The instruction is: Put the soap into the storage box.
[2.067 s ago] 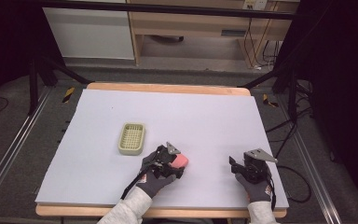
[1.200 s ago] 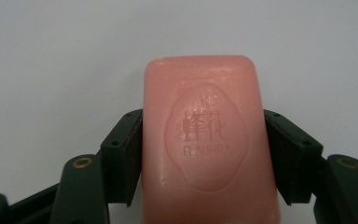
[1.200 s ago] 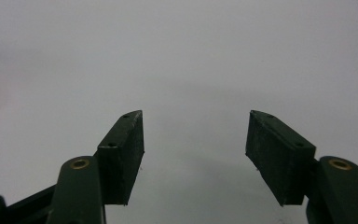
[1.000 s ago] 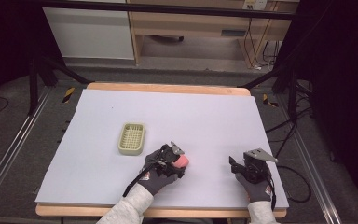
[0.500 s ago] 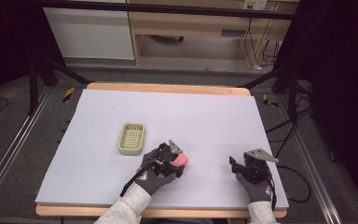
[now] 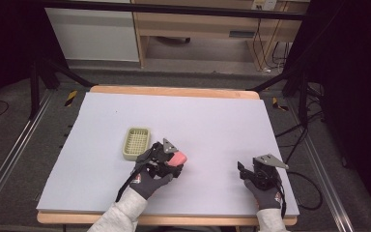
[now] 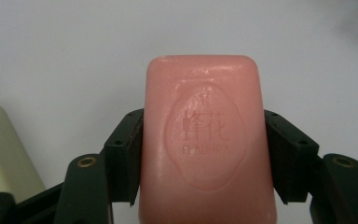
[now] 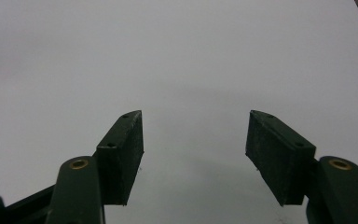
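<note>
The pink soap bar (image 7: 207, 140) sits clamped between the pads of my left claw (image 6: 168, 160), its embossed face turned up toward the claw's camera, and from above it pokes out just ahead of my gloved left hand (image 6: 147, 181). So the pickup looks done: the bar appears to be off the pale table (image 6: 212, 121), though I cannot tell for sure how high. What is left, I judge, is the short carry to the cream soap dish (image 6: 136, 143), which lies just beside this claw, ahead and to its left, and then the release; the dish holds nothing yet. My right claw (image 6: 244, 170) rests well off to the right of the soap, its jaws standing apart over bare table with nothing between them. Counting: one soap bar, one slotted dish, two claws, two gloved hands, and no other loose item on the tabletop.
</note>
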A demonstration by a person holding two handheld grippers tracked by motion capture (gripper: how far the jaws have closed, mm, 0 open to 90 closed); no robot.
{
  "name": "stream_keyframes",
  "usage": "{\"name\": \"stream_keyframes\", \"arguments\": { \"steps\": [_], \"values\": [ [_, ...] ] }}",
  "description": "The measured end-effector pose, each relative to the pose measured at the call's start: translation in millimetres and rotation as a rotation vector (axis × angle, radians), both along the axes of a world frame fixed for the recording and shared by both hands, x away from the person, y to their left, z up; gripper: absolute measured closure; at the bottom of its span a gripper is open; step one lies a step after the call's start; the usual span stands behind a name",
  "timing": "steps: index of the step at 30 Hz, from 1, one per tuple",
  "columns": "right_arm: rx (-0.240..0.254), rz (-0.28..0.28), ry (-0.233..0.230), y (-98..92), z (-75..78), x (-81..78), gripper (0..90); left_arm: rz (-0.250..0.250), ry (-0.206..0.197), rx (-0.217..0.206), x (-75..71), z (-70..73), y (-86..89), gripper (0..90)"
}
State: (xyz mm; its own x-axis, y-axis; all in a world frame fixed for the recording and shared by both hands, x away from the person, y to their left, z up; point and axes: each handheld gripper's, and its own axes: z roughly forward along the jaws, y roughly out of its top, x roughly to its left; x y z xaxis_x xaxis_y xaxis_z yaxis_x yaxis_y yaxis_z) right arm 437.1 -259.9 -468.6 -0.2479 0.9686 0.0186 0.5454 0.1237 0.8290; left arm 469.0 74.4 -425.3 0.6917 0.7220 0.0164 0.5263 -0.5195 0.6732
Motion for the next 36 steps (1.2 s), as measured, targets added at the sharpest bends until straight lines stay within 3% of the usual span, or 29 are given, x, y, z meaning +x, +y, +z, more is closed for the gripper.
{"name": "stream_keyframes", "arguments": {
  "steps": [26,36],
  "values": [
    [0.000,0.000,-0.008,0.9,0.0,-0.4,35.2,0.116,-0.058,-0.057,8.6,33.4,50.0,37.2],
    [0.000,0.006,-0.014,1.3,0.2,-0.6,35.2,0.162,-0.065,-0.060,16.5,38.2,63.7,37.1]
  ]
}}
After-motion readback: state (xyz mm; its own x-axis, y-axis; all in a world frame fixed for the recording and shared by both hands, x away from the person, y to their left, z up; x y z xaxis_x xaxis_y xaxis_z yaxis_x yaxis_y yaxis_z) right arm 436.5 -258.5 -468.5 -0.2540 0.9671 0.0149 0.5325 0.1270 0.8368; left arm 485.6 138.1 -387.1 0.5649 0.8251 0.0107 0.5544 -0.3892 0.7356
